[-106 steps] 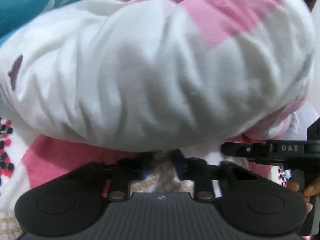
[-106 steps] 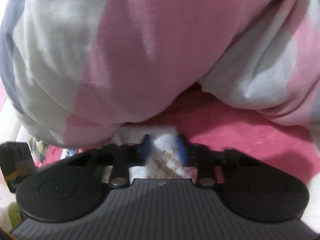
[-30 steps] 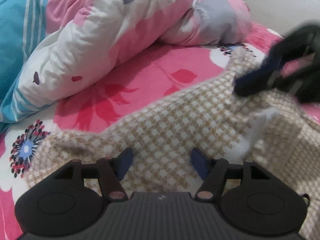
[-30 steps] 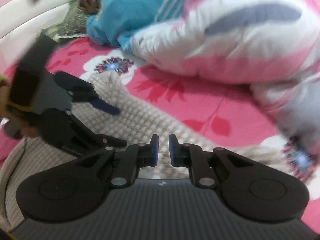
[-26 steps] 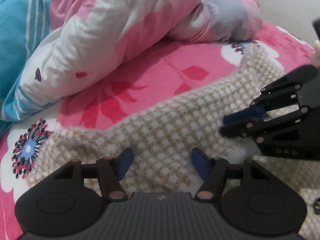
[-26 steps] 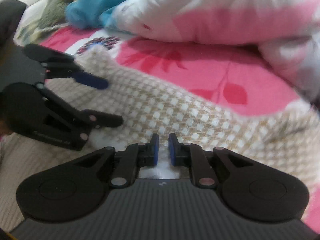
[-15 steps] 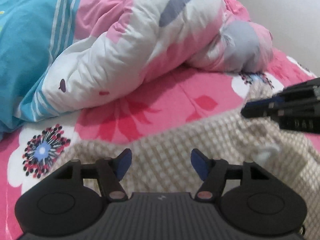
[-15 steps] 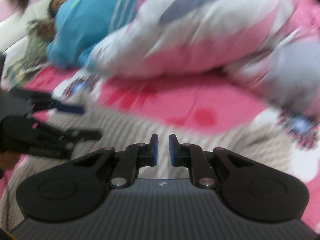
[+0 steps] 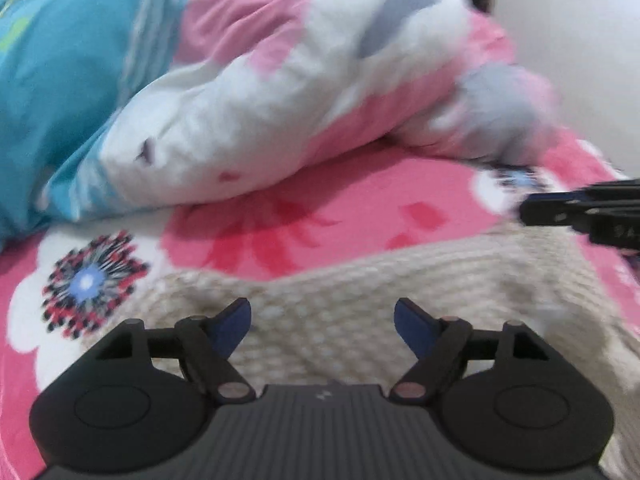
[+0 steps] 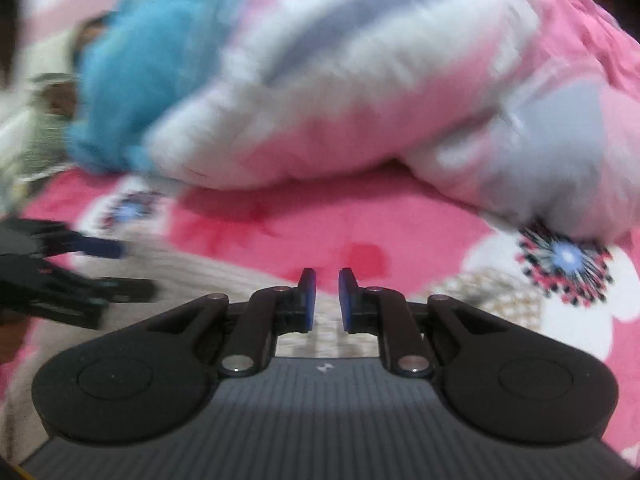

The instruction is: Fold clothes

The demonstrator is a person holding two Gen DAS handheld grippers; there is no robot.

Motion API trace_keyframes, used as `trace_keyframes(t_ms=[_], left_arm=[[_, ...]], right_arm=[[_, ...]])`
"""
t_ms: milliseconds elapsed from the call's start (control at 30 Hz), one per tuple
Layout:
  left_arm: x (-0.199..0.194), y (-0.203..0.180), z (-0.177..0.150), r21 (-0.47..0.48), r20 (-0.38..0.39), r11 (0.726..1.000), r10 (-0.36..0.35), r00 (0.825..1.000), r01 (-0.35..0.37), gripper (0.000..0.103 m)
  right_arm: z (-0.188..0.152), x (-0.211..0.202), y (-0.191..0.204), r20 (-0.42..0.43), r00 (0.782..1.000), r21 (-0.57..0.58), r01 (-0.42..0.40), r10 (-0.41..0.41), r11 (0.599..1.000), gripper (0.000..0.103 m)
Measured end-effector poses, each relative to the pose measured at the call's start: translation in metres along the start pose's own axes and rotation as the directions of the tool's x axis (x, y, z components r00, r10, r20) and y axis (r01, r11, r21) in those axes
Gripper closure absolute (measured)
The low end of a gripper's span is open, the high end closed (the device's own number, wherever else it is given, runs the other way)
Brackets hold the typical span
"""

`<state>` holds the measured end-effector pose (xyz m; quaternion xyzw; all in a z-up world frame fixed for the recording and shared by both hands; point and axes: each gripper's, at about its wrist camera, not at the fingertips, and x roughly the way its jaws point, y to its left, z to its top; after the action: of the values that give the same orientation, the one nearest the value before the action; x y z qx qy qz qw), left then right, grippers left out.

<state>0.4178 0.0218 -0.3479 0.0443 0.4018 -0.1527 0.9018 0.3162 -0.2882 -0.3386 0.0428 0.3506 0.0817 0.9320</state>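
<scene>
A beige checked knit garment [image 9: 360, 280] lies spread on the bed. In the left wrist view my left gripper [image 9: 322, 312] hovers just above it, jaws opening wide, with nothing pressed between the blue pads. My right gripper [image 9: 528, 206] comes in from the right edge over the garment's far corner. In the right wrist view the right gripper [image 10: 326, 280] is shut to a narrow slit and holds nothing, with the garment [image 10: 224, 276] lying below it. The left gripper [image 10: 128, 268] shows there at the left, blurred, with spread fingers.
A bulky pink, white and grey quilt [image 9: 320, 100] lies across the far side of the pink floral sheet [image 9: 320, 216]. A teal striped cover [image 9: 60, 80] sits at the back left. A pale wall [image 9: 560, 40] stands at the right.
Seconds ago both grippers were shut on the garment under the quilt. Over the last second the left jaws spread wider and the left hand lifted. The right gripper stayed shut and rolled.
</scene>
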Motion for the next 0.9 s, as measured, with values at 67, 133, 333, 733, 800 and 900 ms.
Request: trace_keyframes(t_ms=[67, 133, 333, 733, 800, 900], left_arm=[[0.009, -0.013, -0.013, 0.071, -0.067, 0.997, -0.03, 0.997, 0.035, 0.022], [0.02, -0.02, -0.03, 0.104, -0.121, 0.994, -0.017, 0.993, 0.03, 0.022], [-0.047, -0.001, -0.04, 0.013, -0.061, 0.999, 0.054, 0.997, -0.053, 0.022], [-0.229, 0.036, -0.16, -0.408, -0.321, 0.881, 0.107, 0.941, -0.239, 0.019], [-0.248, 0.028, -0.182, -0.44, -0.345, 0.86, 0.103, 0.933, -0.258, 0.019], [-0.263, 0.017, -0.211, -0.491, -0.365, 0.831, 0.075, 0.928, -0.26, 0.019]], right_arm=[[-0.015, 0.003, 0.014, -0.048, 0.998, -0.04, -0.041, 0.039, 0.998, 0.089], [-0.04, 0.025, 0.025, -0.171, 0.984, -0.076, -0.063, 0.05, 0.995, 0.087], [-0.038, -0.006, 0.042, -0.13, 0.991, -0.134, 0.027, -0.045, 0.991, 0.08], [-0.119, -0.195, -0.053, -0.281, 0.96, 0.329, 0.088, 0.009, 0.94, 0.057], [-0.147, -0.226, -0.069, -0.327, 0.945, 0.419, 0.123, 0.023, 0.9, 0.057], [-0.182, -0.258, -0.085, -0.363, 0.931, 0.518, 0.155, 0.051, 0.841, 0.057]])
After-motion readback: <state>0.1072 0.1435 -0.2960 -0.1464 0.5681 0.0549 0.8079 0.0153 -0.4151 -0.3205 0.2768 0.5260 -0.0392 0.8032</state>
